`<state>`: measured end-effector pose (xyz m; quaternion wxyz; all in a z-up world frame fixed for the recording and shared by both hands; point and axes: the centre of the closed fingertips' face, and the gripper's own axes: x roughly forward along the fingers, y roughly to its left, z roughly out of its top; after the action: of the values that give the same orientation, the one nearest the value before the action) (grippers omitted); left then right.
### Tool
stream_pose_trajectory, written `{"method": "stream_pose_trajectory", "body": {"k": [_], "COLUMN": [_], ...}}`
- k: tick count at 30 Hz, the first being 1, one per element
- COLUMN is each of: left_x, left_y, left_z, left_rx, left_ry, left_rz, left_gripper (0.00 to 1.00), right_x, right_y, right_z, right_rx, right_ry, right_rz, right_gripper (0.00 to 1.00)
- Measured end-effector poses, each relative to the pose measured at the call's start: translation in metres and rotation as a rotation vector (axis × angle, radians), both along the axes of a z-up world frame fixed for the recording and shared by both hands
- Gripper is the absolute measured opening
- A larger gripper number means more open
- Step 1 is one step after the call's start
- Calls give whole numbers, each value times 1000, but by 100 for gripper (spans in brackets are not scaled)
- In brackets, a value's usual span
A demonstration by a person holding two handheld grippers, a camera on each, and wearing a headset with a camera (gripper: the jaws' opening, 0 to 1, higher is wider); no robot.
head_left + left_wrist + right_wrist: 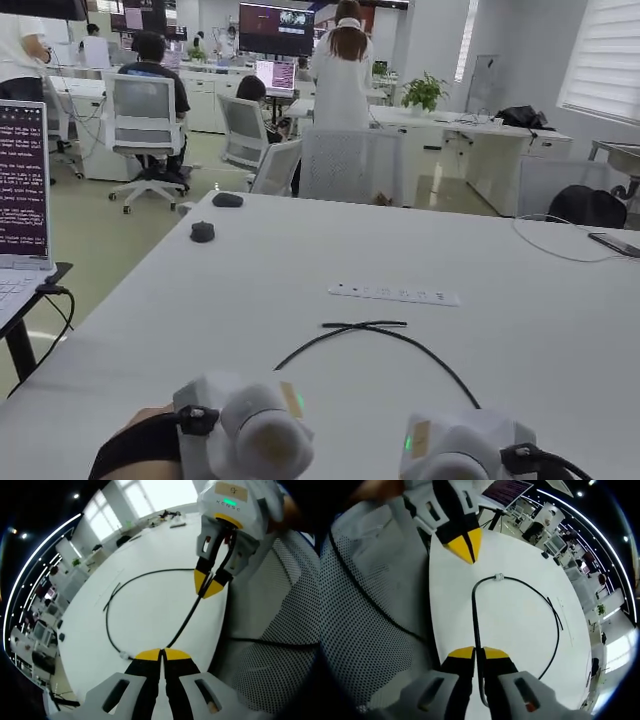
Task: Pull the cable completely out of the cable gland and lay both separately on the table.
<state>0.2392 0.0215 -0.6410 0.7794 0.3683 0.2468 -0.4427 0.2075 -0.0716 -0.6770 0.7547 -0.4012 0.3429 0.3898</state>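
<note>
A thin black cable lies in a wide loop on the white table. A small pale cable gland sits on it near a sharp bend and is also in the left gripper view. My right gripper is shut on the cable a short way from that bend, and the left gripper view shows the same hold. My left gripper is shut with nothing between its jaws. It hovers beside the bend, a little apart from the gland. One loose cable end rests inside the loop.
A white power strip lies beyond the cable. Two dark mice sit farther back on the left, a laptop stands off the left edge, and a phone lies far right. A mesh chair is close behind the grippers.
</note>
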Motion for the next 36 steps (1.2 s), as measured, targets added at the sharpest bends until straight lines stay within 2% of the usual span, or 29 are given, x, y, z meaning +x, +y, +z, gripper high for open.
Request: {"method": "stream_pose_trajectory", "body": {"k": [2, 7, 20, 28, 34, 36], "left_x": [0, -2, -3, -3, -4, -4], "left_y": [0, -3, -1, 1, 3, 1], "left_z": [-1, -3, -6, -6, -7, -6], "left_rx": [1, 14, 24, 23, 30, 17], "left_ry": [1, 7, 14, 17, 24, 24], "left_rz": [-3, -17, -18, -14, -14, -14], "left_gripper": [2, 2, 2, 2, 2, 2], "right_x": [-2, -10, -20, -21, -26, -28], "right_y": [-2, -9, -10, -10, -18, -23], "right_z": [-4, -17, -26, -29, -37, -41], "right_rx": [-18, -72, -126, -126, -170, -189], "right_ry": [10, 72, 116, 132, 174, 194], "right_rz": [2, 6, 44, 41, 27, 11], "right_gripper": [3, 3, 3, 3, 3, 4]}}
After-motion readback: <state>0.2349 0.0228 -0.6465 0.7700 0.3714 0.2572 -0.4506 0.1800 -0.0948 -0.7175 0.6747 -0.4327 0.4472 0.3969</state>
